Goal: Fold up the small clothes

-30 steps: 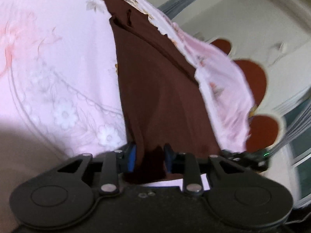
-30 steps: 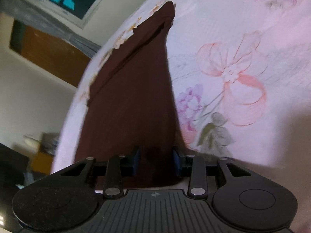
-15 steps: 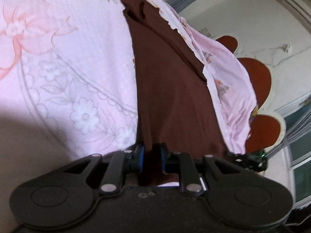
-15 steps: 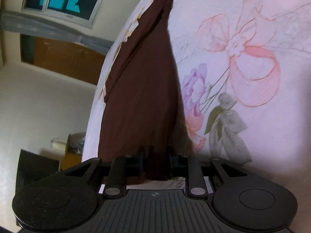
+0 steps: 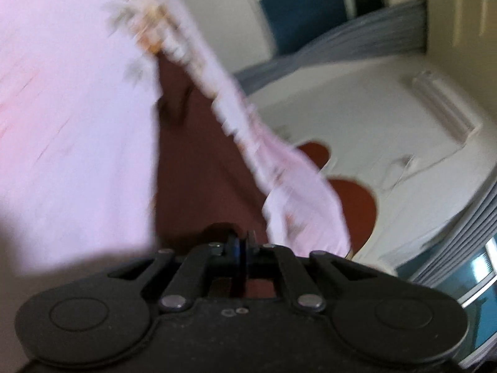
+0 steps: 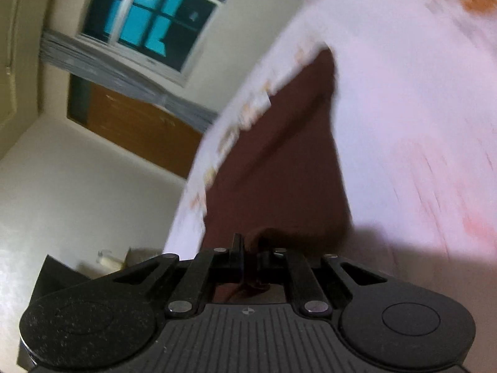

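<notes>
A dark brown garment point(image 5: 198, 168) lies stretched along the edge of a bed with a pink floral sheet point(image 5: 71, 130). My left gripper point(image 5: 243, 244) is shut on the near edge of the garment. In the right wrist view the same brown garment point(image 6: 279, 171) runs away from me over the pink sheet point(image 6: 403, 108), and my right gripper point(image 6: 250, 245) is shut on its near edge, with cloth bunched between the jaws. Both views are blurred by motion.
A red-brown headboard point(image 5: 354, 199) stands past the bed edge in the left wrist view, with a window point(image 5: 304, 9) and grey curtains behind. The right wrist view shows a window point(image 6: 155, 21), a wooden door point(image 6: 136, 124) and a pale wall.
Both grippers have closed fully on the garment's near edge and swung, so each view has tilted toward the room walls and windows. The garment looks shorter and more drawn in.
</notes>
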The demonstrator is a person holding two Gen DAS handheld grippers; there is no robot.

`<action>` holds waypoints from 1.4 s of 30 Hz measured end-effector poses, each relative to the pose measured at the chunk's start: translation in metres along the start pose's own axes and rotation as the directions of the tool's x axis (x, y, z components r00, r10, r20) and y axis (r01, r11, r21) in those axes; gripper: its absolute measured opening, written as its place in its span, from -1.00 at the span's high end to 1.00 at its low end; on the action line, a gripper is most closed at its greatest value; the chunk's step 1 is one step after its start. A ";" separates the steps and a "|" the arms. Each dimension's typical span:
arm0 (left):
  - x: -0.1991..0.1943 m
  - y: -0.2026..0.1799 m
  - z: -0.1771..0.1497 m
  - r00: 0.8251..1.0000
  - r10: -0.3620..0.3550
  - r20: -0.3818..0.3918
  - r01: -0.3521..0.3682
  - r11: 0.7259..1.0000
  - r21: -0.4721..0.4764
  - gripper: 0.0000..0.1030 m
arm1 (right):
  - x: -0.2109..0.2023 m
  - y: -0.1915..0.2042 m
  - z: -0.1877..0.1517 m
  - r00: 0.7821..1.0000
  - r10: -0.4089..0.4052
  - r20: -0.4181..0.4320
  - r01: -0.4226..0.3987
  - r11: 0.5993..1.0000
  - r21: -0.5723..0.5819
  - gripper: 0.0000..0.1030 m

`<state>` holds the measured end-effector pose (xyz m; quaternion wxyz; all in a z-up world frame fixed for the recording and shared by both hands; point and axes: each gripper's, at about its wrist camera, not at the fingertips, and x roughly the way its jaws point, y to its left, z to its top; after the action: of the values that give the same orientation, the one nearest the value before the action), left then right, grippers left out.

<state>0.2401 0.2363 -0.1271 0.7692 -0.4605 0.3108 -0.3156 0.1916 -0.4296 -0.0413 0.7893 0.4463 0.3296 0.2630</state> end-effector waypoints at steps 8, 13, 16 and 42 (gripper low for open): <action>0.120 0.014 0.117 0.990 -0.018 0.137 0.029 0.996 -0.081 0.96 | 0.109 -0.011 0.138 0.999 -0.007 0.051 0.003 0.996 0.088 0.87; 0.184 0.041 0.158 0.991 0.069 0.111 -0.055 0.990 -0.129 0.96 | 0.174 -0.050 0.188 0.997 -0.068 0.033 0.061 0.979 0.192 0.87; 0.200 0.056 0.169 0.989 0.097 0.107 -0.080 0.985 -0.151 0.96 | 0.196 -0.074 0.197 0.995 -0.103 0.011 0.097 0.967 0.237 0.87; 0.219 0.065 0.187 0.991 0.088 0.100 -0.074 0.988 -0.136 0.90 | 0.197 -0.076 0.207 0.994 -0.106 -0.003 0.106 0.984 0.141 0.86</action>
<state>0.5293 0.1874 -0.1554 0.7647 -0.5133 0.3085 -0.2381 0.4839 -0.4347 -0.0846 0.7694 0.4834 0.3689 0.1958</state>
